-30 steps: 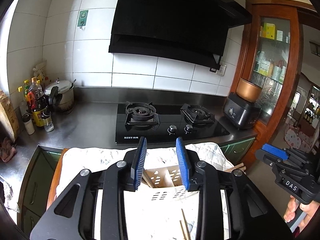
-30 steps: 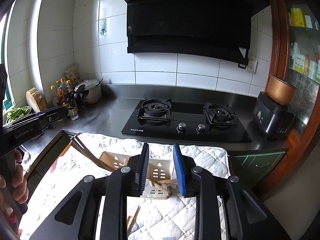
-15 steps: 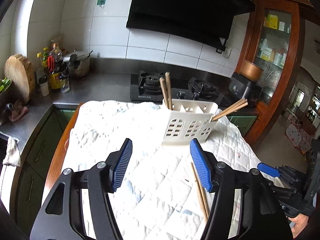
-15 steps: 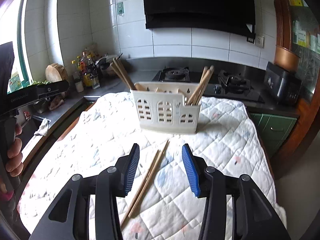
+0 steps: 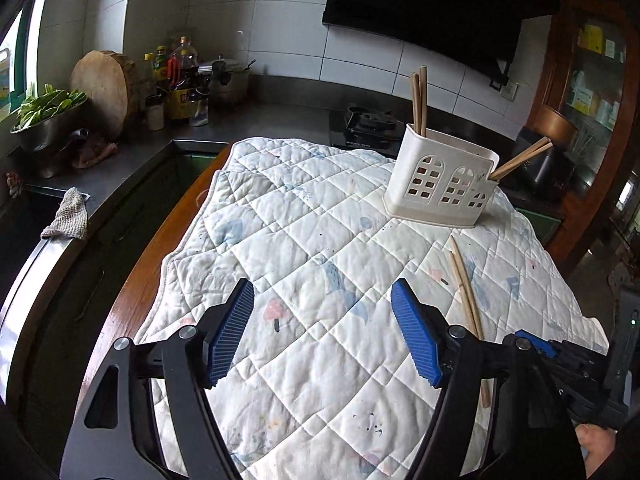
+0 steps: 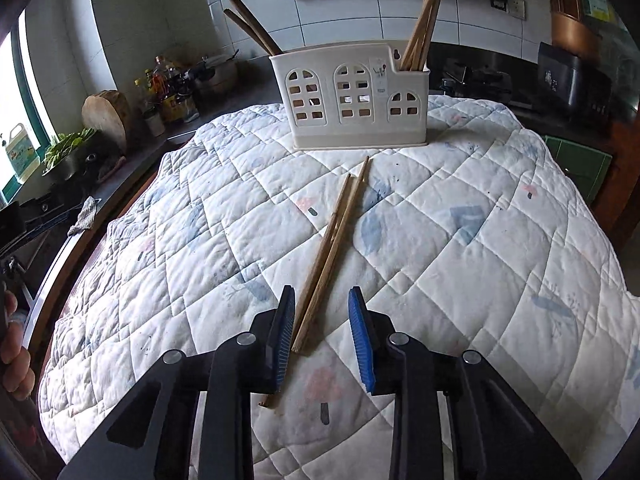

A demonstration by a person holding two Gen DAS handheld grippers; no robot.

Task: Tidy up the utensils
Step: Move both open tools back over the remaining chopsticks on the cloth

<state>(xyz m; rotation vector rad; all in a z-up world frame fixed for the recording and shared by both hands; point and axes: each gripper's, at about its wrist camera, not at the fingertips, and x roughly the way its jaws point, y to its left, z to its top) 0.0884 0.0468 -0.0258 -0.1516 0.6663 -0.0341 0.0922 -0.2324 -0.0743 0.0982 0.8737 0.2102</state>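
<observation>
- On the tabletop, a white quilted cloth (image 6: 460, 208) covers the work surface, and a cream utensil holder (image 6: 352, 100) with window-shaped cutouts stands upright at its far side.
- Two chopsticks (image 6: 250, 26) lean out of the holder's left end compartment, and another pair (image 6: 424, 20) stands in its lower right end compartment.
- A loose pair of chopsticks (image 6: 334, 240) lies flat on the cloth in front of the holder, side by side and touching, running from near the holder's base back toward me.
- My right gripper (image 6: 322, 332) hovers low over the near ends of that loose pair; its jaws are moderately parted and grasp nothing, with the chopstick ends lying between them, close to the left pad.
- My left gripper (image 5: 322, 332) sits over bare cloth to the left of the loose pair, jaws spread wide and holding nothing.
- From the left wrist view, the loose chopsticks (image 5: 464, 288) pass just beside my right pad, and the holder (image 5: 440, 178) is well apart, ahead and to the right.
- A round wooden chopping board (image 5: 106, 88) and bottles (image 5: 176, 76) stand on the counter beyond the cloth's left edge.
</observation>
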